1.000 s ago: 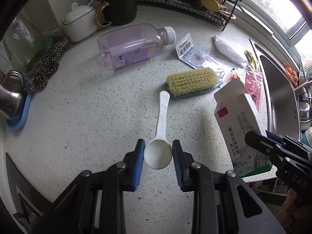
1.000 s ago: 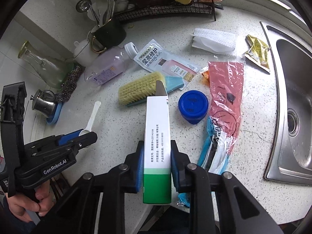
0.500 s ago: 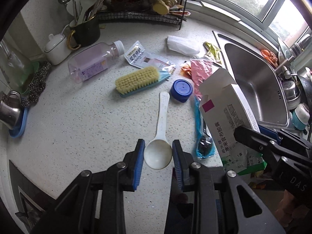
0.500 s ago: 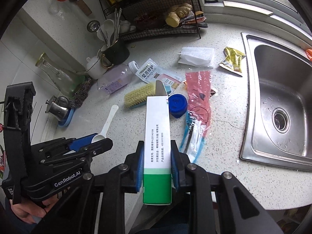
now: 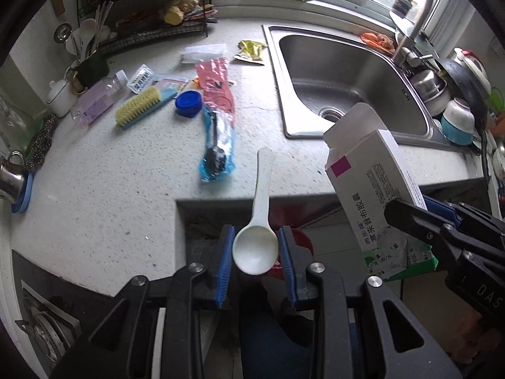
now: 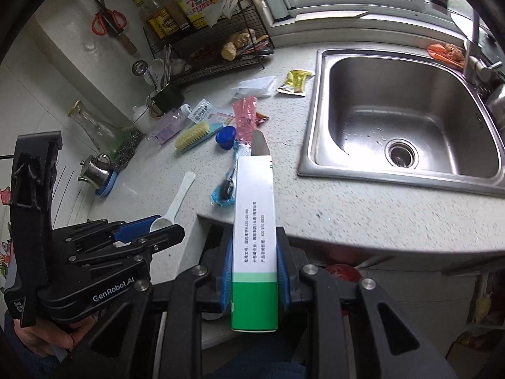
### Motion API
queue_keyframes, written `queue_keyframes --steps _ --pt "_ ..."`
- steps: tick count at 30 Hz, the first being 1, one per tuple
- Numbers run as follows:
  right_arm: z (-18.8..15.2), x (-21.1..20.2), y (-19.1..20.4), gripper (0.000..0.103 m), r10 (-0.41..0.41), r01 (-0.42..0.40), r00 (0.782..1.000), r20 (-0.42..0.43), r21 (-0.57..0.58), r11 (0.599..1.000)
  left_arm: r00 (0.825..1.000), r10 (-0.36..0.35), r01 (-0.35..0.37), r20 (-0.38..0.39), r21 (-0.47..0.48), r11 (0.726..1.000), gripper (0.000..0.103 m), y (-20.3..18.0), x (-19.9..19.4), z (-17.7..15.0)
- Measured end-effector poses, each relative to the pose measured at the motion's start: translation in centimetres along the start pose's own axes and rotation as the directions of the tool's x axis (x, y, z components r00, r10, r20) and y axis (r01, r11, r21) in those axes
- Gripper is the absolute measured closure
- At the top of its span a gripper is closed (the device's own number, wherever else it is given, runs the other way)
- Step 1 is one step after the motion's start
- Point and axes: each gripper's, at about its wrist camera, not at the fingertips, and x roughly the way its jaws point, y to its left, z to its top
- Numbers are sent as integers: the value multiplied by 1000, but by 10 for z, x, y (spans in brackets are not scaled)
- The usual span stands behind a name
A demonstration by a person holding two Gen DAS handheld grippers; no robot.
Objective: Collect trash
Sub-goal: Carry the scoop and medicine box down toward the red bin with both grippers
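Note:
My left gripper (image 5: 255,249) is shut on the bowl of a white plastic spoon (image 5: 260,214), held off the counter's front edge; it also shows in the right wrist view (image 6: 148,230). My right gripper (image 6: 254,271) is shut on a white and green medicine box (image 6: 254,221) with its flap open, seen too in the left wrist view (image 5: 375,195). On the counter lie a blue wrapper (image 5: 217,148), a pink wrapper (image 5: 217,82), a blue lid (image 5: 188,103), a plastic bottle (image 5: 94,102) and a yellow packet (image 5: 251,51).
A steel sink (image 5: 344,79) is at the right with dishes (image 5: 454,117) beside it. A yellow brush (image 5: 142,105), a teapot (image 5: 60,96), a scourer (image 5: 41,142) and a wire rack (image 5: 151,31) sit on the counter. Something red (image 5: 300,240) shows below the counter edge.
Both grippers have pulled back and up from the counter with the spoon and the box still held. They now hang past the counter's front edge.

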Motion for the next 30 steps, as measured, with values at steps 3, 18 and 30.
queue_keyframes --steps 3,18,30 --pt "-28 -18 -17 81 -11 11 1000 11 30 999 1000 -5 5 -10 30 1000 77 -27 -1 -22" --pt "-123 -17 -78 81 -36 49 996 -76 170 984 989 -30 47 -146 116 992 77 -109 60 -94" --pt "-145 33 -134 81 -80 111 988 -129 252 961 969 -73 93 -238 73 993 77 -120 182 -100"
